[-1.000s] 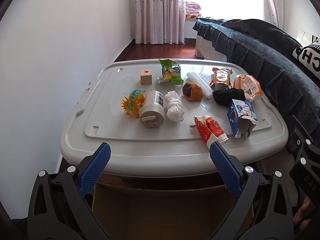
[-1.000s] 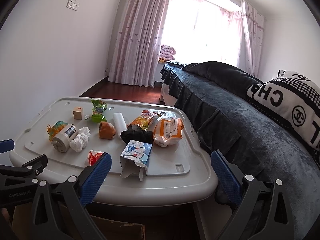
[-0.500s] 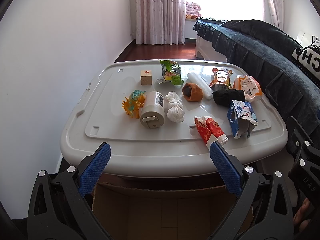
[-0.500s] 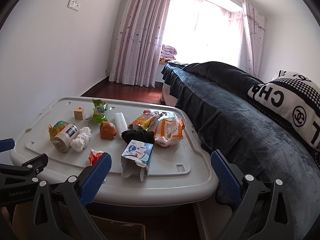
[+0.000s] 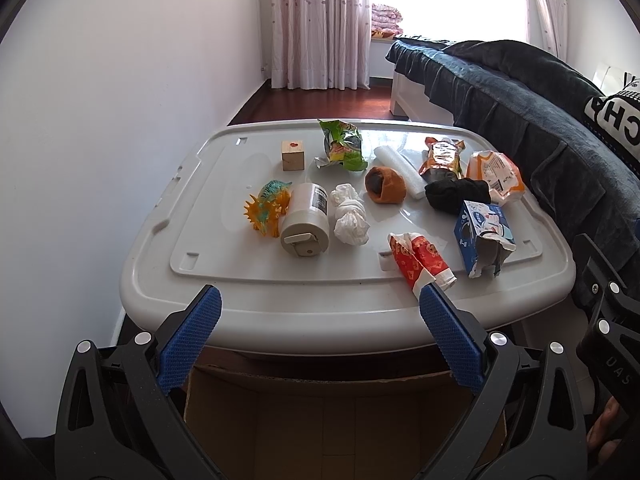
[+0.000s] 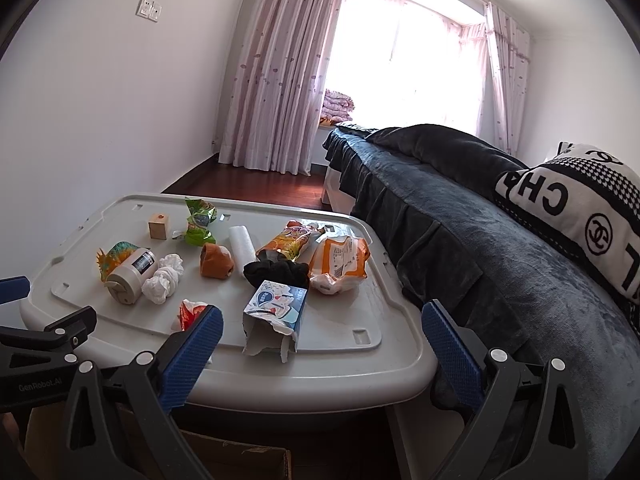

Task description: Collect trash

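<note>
A grey bin lid [image 5: 224, 280] serves as a table and carries several items. Trash on it: a red wrapper [image 5: 420, 258], a torn blue carton [image 5: 482, 236], a crumpled white tissue [image 5: 350, 216], a green snack bag [image 5: 344, 146], an orange foil bag [image 5: 442, 156] and an orange-white bag [image 5: 496, 174]. My left gripper [image 5: 320, 312] is open and empty, just short of the lid's near edge. My right gripper [image 6: 320, 332] is open and empty at the lid's near right corner, with the blue carton [image 6: 276, 308] between its fingers in the view.
Also on the lid are a toy dinosaur [image 5: 266, 208], a white jar [image 5: 306, 220], a wooden cube [image 5: 293, 155], a brown sock roll [image 5: 384, 184], a black cloth [image 5: 456, 194] and a white roll [image 5: 400, 168]. An open cardboard box [image 5: 340, 424] stands below. A dark bed [image 6: 480, 216] lies right.
Both views have shifted very slightly; the objects on the lid have not moved. Both grippers stay open.
</note>
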The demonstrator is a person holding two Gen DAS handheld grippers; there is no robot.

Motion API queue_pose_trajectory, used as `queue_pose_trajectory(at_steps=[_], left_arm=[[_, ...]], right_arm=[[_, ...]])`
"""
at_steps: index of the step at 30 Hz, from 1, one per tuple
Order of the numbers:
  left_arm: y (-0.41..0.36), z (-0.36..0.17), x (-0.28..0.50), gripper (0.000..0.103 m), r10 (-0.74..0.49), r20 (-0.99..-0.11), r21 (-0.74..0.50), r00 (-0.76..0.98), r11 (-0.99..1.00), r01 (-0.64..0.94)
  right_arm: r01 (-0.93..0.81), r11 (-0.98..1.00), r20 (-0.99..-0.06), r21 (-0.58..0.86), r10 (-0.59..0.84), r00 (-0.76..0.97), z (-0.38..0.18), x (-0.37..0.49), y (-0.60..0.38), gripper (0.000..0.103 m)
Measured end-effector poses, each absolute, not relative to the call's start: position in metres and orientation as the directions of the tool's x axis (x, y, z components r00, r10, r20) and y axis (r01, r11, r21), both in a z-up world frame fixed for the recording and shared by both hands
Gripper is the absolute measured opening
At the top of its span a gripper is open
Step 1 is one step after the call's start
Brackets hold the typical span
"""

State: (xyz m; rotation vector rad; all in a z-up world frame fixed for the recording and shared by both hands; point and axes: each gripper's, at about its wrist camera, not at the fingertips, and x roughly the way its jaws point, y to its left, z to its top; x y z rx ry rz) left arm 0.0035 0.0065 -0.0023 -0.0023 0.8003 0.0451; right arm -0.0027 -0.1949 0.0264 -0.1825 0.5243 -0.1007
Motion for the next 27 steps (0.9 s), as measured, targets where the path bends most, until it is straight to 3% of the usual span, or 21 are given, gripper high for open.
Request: queue_pose_trajectory(at_steps=[15, 27], left_arm=[[0.003, -0.005, 0.004, 0.097, 0.054, -0.717, 0.029, 0.695, 0.998, -0.048], [-0.07, -0.052, 0.037, 0.097, -0.078, -0.733, -0.054, 0.675, 0.997, 0.056]], right_arm=[[0.062, 0.978, -0.458, -0.2, -0.149, 0.876, 0.036, -0.008, -0.198, 0.098], [0.163, 0.964, -0.313, -0.212, -0.225, 0.923, 0.07, -0.032, -0.232, 0.098]])
